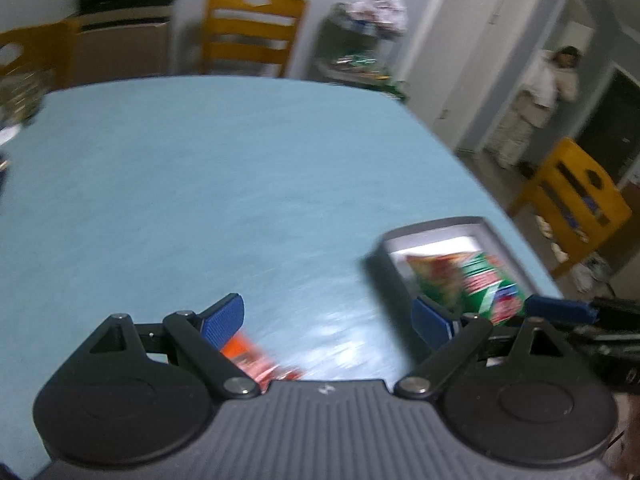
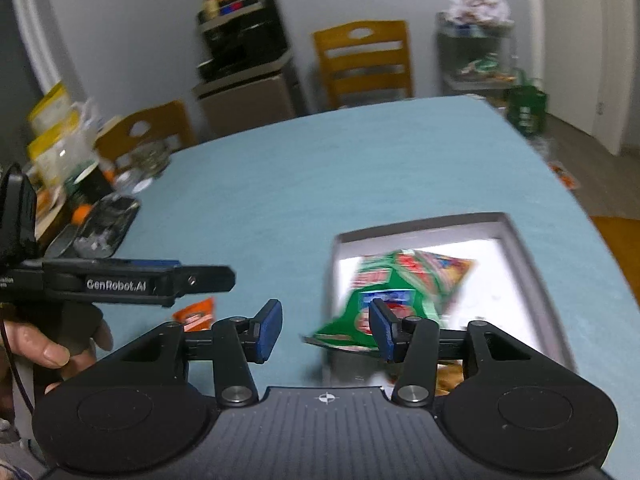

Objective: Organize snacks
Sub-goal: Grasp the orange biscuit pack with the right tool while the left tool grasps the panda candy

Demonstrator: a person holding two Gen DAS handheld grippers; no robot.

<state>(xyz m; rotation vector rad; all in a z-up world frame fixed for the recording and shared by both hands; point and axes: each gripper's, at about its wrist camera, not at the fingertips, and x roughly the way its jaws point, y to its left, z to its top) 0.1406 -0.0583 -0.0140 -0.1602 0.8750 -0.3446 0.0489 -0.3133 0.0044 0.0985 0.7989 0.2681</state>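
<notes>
The right hand-held gripper stands part open, empty, the green packet lying across the tray's near rim. The left hand-held gripper, wide, should centre over the orange packet on the bench before closing.

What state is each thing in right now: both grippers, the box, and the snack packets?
Left gripper: open, nothing between the pads.
Right gripper: open, nothing gripped.
Grey box: open-topped, on the blue tablecloth, holding packets.
Green snack packet: tilted, hanging over the box's left wall, blurred.
Orange snack packet: lying on the tablecloth, outside the box.
</notes>
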